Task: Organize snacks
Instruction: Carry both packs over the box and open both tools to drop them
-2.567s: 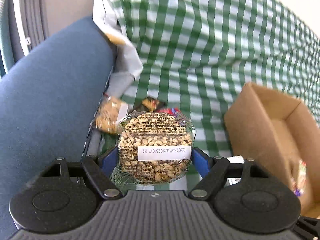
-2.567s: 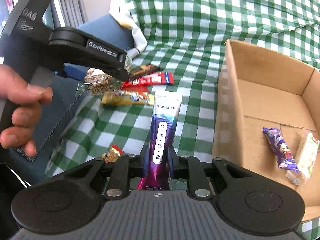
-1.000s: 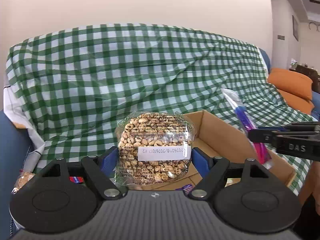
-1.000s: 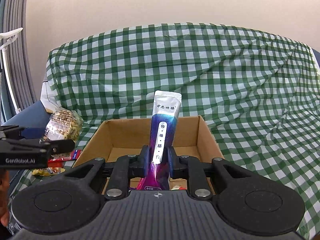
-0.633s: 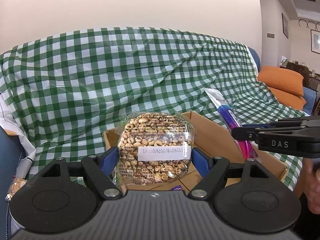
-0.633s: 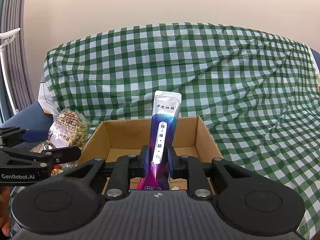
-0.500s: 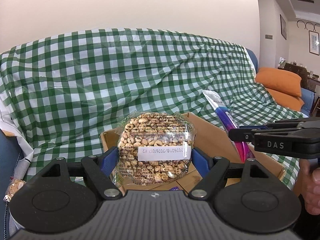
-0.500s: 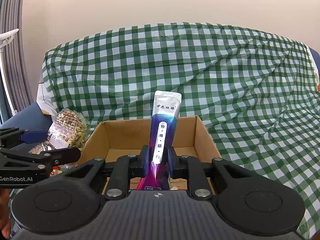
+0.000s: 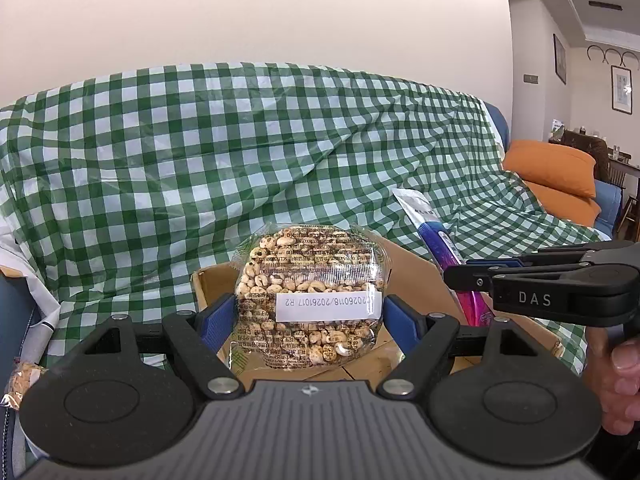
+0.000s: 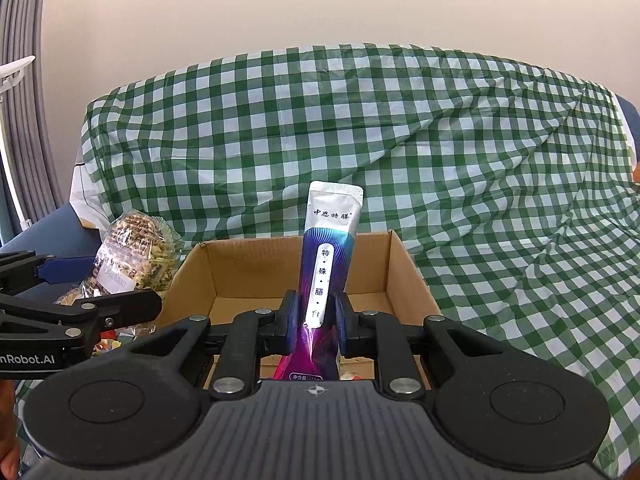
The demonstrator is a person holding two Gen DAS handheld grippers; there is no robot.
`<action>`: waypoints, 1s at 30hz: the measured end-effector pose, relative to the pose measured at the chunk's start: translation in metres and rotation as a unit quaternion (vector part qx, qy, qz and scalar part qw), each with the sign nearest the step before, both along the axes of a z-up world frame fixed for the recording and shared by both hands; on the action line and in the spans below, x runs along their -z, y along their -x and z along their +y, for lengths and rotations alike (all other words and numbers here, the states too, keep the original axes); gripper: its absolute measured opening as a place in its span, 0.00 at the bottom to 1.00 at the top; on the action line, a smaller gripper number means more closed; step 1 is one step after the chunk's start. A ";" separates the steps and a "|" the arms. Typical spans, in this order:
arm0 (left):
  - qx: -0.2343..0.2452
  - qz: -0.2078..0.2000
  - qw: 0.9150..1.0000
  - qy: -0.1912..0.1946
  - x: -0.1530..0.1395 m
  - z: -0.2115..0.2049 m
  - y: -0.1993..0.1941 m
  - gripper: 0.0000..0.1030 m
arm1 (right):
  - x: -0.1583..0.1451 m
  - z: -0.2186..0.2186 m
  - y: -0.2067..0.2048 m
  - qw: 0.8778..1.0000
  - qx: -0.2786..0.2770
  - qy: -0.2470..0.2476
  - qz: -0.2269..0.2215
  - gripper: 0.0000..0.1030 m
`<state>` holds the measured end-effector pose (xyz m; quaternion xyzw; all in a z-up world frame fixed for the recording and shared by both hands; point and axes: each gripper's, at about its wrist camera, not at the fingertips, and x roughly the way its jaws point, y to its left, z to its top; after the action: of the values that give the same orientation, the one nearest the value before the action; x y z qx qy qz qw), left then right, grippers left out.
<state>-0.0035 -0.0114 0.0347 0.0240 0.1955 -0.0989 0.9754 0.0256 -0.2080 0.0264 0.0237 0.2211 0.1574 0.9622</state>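
Left tongs (image 9: 308, 312) clamp the crackly puffed-grain pack (image 9: 310, 300); right tongs (image 10: 317, 320) pinch the light, limp sachet (image 10: 326, 264) low, near the box (image 10: 280, 264).

A home living room, probably: a green checked cloth (image 9: 240, 152) is draping a sofa, an orange cushion (image 9: 554, 172) is lying beside framed pictures (image 9: 621, 89).

- Your box (image 10: 404, 264) floor is mostly hidden behind the right gripper (image 10: 316, 322); what lies in it can't be made out.
- The sachet's (image 10: 326, 276) foot runs out of sight behind the gripper body.
- In your left view, the puffed-grain pack (image 9: 310, 300) blocks the box's middle.
- The small packet (image 9: 22, 376) at the left edge is cut off.
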 end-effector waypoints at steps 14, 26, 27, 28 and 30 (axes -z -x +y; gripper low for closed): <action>0.012 -0.007 1.000 -0.002 -0.001 -0.003 0.002 0.81 | 0.000 0.000 0.001 1.000 0.000 0.001 0.000 0.19; 0.019 -0.010 1.000 -0.001 -0.002 -0.005 0.003 0.81 | 0.000 -0.002 0.000 1.000 0.000 0.001 -0.002 0.20; 0.019 -0.010 1.000 -0.001 -0.002 -0.005 0.003 0.81 | 0.000 -0.002 0.000 1.000 0.000 0.002 -0.002 0.20; 0.020 -0.010 1.000 -0.001 -0.002 -0.006 0.004 0.81 | 0.000 -0.002 0.000 1.000 0.001 0.003 -0.003 0.20; 0.021 -0.011 1.000 0.000 -0.002 -0.005 0.004 0.81 | 0.001 -0.002 0.000 1.000 0.001 0.003 -0.001 0.20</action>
<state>-0.0074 -0.0166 0.0368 0.0294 0.1845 -0.1189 0.9752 0.0259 -0.2098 0.0255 0.0211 0.2200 0.1557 0.9628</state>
